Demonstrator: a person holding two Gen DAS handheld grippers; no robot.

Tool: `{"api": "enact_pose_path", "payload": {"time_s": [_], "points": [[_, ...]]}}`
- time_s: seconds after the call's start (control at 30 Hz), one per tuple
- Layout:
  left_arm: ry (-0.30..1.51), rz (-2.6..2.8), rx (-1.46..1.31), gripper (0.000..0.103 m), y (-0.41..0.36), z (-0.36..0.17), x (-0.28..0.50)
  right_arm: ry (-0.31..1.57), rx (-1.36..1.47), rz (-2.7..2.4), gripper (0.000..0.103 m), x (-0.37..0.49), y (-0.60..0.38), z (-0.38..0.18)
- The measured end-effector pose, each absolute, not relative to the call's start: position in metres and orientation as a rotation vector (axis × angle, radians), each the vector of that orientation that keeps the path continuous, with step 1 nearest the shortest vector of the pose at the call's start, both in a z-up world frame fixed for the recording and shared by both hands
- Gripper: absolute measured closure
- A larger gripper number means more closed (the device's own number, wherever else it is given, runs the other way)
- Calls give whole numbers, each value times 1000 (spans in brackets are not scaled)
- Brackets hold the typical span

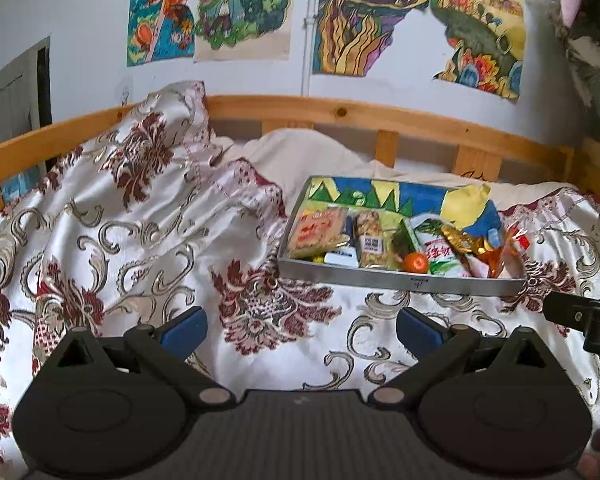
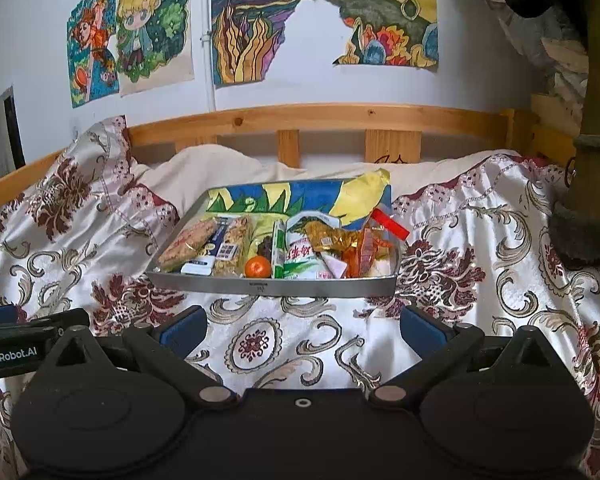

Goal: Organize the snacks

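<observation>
Metal tray (image 2: 276, 285) of snacks is set on floral bedspread (image 2: 284, 344). Left gripper (image 1: 302, 330) and right gripper (image 2: 303, 330) are held wide open, empty, near the tray.

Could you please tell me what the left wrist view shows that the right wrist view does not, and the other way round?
Only the left wrist view shows the right hand-held gripper entering at its right edge. Only the right wrist view shows the left hand-held gripper, at its left edge, its casing printed GenRobot.AI, and a red strip sticking up at the tray's right corner. Both show the metal tray of snack packets on the floral bedspread, a small orange near its front wall, the wooden bed rail, and open, empty jaws.
</observation>
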State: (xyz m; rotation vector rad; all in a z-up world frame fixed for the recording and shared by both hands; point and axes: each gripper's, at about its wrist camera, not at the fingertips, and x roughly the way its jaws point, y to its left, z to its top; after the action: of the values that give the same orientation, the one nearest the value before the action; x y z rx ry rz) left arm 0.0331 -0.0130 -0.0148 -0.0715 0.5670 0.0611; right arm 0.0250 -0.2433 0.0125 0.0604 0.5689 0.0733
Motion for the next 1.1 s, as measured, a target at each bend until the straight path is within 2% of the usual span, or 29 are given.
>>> {"api": "enact_pose_path", "payload": {"time_s": [1.1], "points": [[579,62,-72,0,-13,-17,34,629,54,58,1,32,-243,5]]}}
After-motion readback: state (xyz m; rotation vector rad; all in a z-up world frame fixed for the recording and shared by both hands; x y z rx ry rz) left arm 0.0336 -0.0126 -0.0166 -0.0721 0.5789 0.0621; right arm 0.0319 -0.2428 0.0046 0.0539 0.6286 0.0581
